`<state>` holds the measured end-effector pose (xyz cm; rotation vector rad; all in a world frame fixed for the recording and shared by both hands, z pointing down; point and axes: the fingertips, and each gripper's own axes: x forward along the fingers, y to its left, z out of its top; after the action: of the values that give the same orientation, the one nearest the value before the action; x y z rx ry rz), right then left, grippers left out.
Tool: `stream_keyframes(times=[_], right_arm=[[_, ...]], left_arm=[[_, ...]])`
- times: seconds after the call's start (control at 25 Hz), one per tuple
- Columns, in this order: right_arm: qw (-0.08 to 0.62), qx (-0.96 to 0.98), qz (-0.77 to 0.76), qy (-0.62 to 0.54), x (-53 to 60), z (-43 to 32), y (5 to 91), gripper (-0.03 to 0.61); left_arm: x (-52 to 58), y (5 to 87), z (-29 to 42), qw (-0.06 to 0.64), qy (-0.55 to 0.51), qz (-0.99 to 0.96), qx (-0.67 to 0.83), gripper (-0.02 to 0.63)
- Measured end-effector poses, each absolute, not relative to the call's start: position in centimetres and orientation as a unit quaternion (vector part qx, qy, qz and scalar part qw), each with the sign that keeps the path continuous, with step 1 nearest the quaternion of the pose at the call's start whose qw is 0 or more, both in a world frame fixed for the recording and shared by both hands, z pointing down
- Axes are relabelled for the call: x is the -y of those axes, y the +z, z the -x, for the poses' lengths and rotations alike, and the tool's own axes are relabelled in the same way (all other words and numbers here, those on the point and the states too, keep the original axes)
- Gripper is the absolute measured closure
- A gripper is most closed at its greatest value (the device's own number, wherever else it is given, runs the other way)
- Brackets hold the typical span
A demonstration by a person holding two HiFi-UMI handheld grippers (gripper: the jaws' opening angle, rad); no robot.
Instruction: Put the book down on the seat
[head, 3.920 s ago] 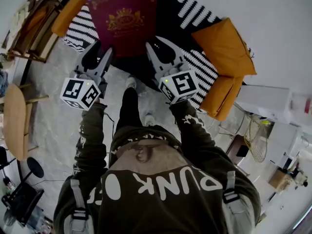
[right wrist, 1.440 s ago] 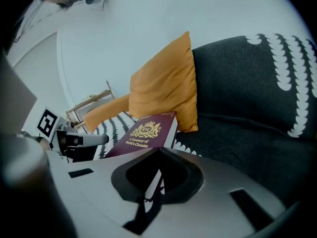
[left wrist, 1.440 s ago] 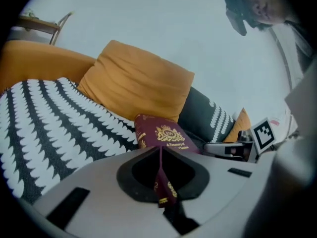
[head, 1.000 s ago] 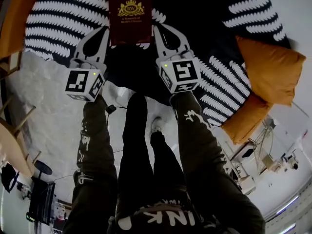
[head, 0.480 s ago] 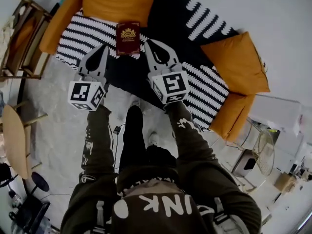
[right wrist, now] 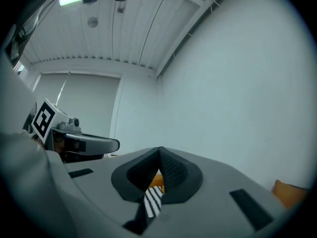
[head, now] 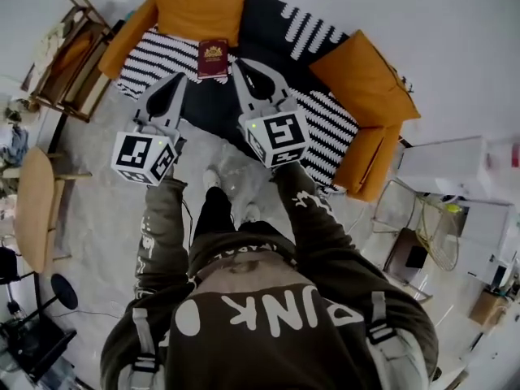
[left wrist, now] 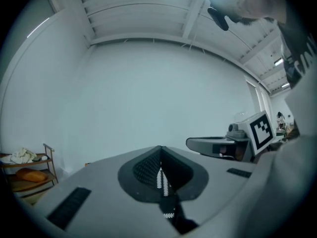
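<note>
- The maroon book (head: 213, 58) lies flat, cover up, on the striped sofa seat (head: 154, 51). It sits just in front of the orange back cushion (head: 199, 10), and its long axis runs 12 to 6 o'clock.
- Nothing touches it (the put-down looks done).
- The right gripper (head: 237, 65) has its jaws together and empty. The book lies at 11 o'clock from it, near its tip.
- The left gripper (head: 177, 81) is likewise closed on nothing and sees the book at 1 o'clock, somewhat farther off.
</note>
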<state>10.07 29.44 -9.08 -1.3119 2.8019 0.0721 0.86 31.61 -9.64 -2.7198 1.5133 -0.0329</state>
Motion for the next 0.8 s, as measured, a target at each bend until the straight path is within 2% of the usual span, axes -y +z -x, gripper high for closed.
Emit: stream_keyframes(times=[0.28,0.8], right_arm=[[0.031,-0.901,0.432,0.035,-35.6,-10.8,-12.3,0.568],[0.019,-0.905,0.421,0.059,-38.5,-7.5,-13.9,0.569]], left_arm=[[-37.0,-13.3,-0.3,0.038,-0.01,0.871,-0.49,0.611],[-39.6,-15.1,1.7,0.049,-0.003,0.877,-0.477,0.611]])
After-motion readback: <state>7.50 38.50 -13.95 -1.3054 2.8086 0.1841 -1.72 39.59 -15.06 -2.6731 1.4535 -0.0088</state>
